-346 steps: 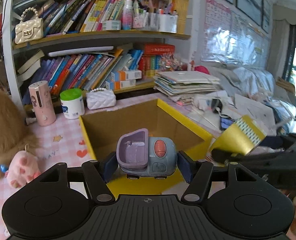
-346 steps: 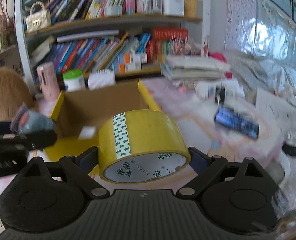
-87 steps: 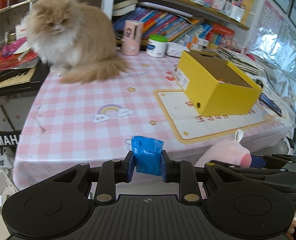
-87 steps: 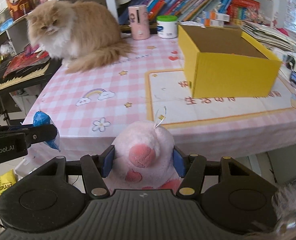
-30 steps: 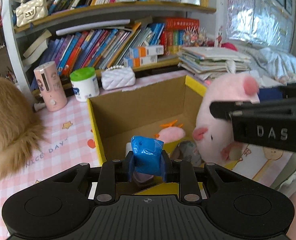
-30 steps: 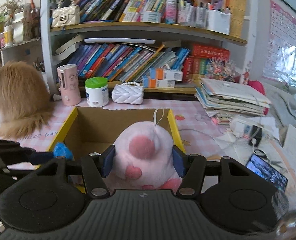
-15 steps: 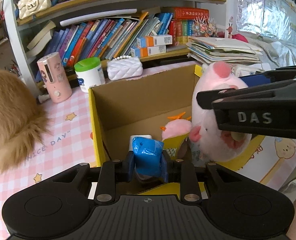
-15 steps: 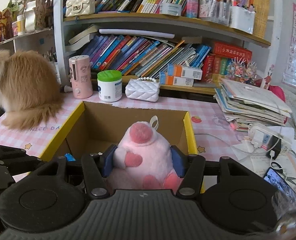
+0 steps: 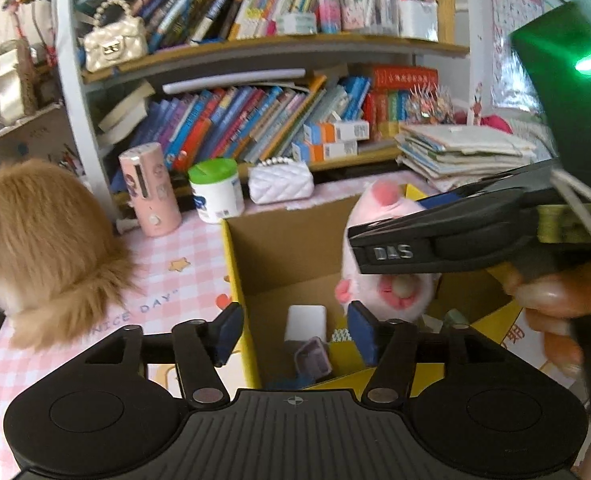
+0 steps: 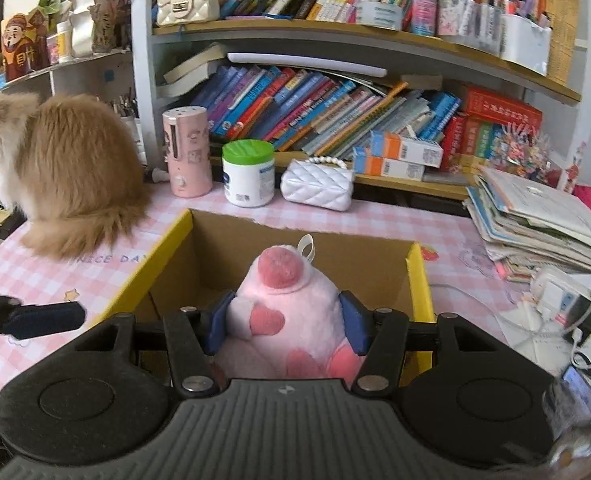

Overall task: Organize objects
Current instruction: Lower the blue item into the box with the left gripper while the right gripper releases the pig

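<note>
A yellow cardboard box stands open on the pink checked table. My left gripper hangs over its near left corner. Its jaws are opening and nothing is between them. Below them in the box lie a blue packet, a purple toy car and a white block. My right gripper is shut on a pink plush toy and holds it over the box. The left wrist view shows the plush from the side, above the box's right half.
A fluffy orange cat sits on the table left of the box. Behind the box stand a pink cylinder, a green-lidded jar and a white quilted purse. A stack of booklets lies right, bookshelves behind.
My left jaws have opened and the blue packet has dropped from them into the box. The right gripper has carried the plush further over the box.
</note>
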Motion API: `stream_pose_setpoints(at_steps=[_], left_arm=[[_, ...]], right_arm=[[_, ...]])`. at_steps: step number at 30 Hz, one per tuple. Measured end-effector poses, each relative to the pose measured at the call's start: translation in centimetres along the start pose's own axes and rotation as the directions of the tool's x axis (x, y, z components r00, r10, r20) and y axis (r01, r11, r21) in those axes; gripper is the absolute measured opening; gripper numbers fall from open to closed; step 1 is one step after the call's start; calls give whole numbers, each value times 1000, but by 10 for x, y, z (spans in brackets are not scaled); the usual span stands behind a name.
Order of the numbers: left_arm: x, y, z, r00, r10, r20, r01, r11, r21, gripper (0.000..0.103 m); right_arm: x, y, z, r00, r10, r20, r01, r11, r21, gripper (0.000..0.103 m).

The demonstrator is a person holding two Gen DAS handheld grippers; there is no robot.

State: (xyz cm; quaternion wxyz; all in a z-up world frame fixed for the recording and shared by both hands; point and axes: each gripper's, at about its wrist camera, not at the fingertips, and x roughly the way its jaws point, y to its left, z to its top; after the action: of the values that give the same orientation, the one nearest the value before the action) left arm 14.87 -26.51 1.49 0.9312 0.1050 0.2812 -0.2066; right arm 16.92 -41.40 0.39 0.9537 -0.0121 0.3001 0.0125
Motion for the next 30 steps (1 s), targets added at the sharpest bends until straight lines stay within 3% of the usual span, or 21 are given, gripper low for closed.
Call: stream_pose_setpoints(at_steps=[3, 6, 15, 18, 21, 25, 30], left_arm=[[-11, 4, -3, 1000, 14, 20, -14, 1000, -18, 67], [-19, 10, -7, 999, 25, 36, -23, 998, -50, 72], [-36, 32, -18, 994, 97, 44, -90, 984, -151, 76], [-41, 39, -21, 992, 118, 41, -109, 978, -178, 82], [-45, 46, -26, 990, 134, 36, -124, 971, -206, 86], [-50, 53, -31, 989, 146, 17, -138, 965, -223, 90], [-60, 64, -39, 986, 168, 8, -161, 955, -251, 97]], right_arm=[[10, 6, 6, 1000, 25, -16, -26, 999, -19, 54], [27, 11, 8, 995, 60, -85, -64, 997, -52, 55], [36, 23, 16, 992, 82, -94, -90, 992, -87, 56], [32, 29, 14, 991, 90, -97, -99, 991, -91, 56], [27, 33, 8, 991, 83, -109, -94, 990, -102, 62], [20, 34, 2, 993, 50, -106, -60, 993, -98, 80], [-3, 38, 1, 998, 33, -52, -38, 996, -83, 89]])
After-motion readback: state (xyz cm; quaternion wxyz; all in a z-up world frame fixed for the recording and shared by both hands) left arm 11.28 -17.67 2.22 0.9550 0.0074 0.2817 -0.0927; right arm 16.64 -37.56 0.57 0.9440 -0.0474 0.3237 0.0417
